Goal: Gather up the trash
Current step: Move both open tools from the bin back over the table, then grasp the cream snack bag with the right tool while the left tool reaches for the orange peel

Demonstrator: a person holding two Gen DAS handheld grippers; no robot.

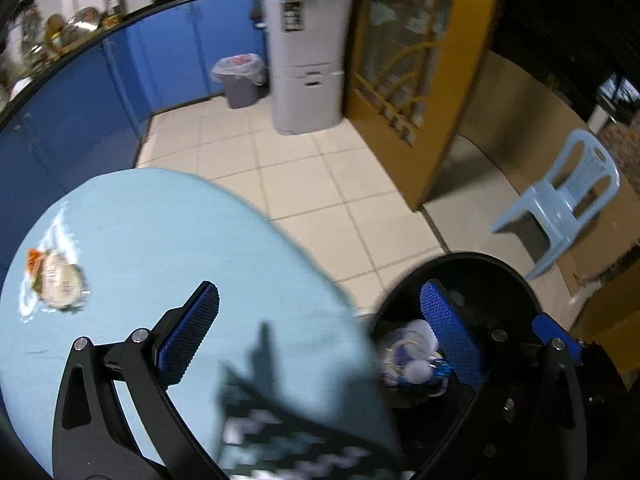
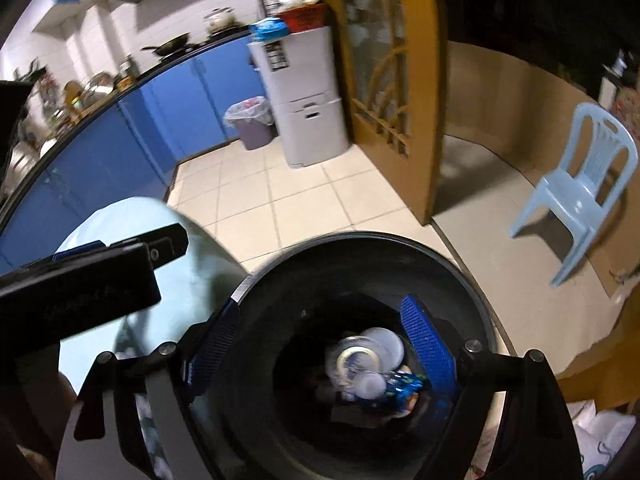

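A black round bin (image 2: 360,252) stands on the floor beside the light blue table (image 1: 168,232). It holds several pieces of trash: a clear cup, white lids and a blue wrapper (image 2: 372,368). The bin also shows in the left wrist view (image 1: 472,268) with the trash (image 1: 412,356) inside. My right gripper (image 2: 320,344) is open and empty right above the bin's mouth. My left gripper (image 1: 320,332) is open and empty over the table's right edge. A crumpled clear wrapper with food scraps (image 1: 56,276) lies on the table at the far left.
A grey lined trash can (image 1: 240,80) and a white cabinet (image 1: 308,80) stand by the blue kitchen counter (image 1: 80,92). A light blue plastic chair (image 1: 560,200) stands at the right by a yellow door (image 1: 420,80). The left gripper's body (image 2: 80,280) shows in the right wrist view.
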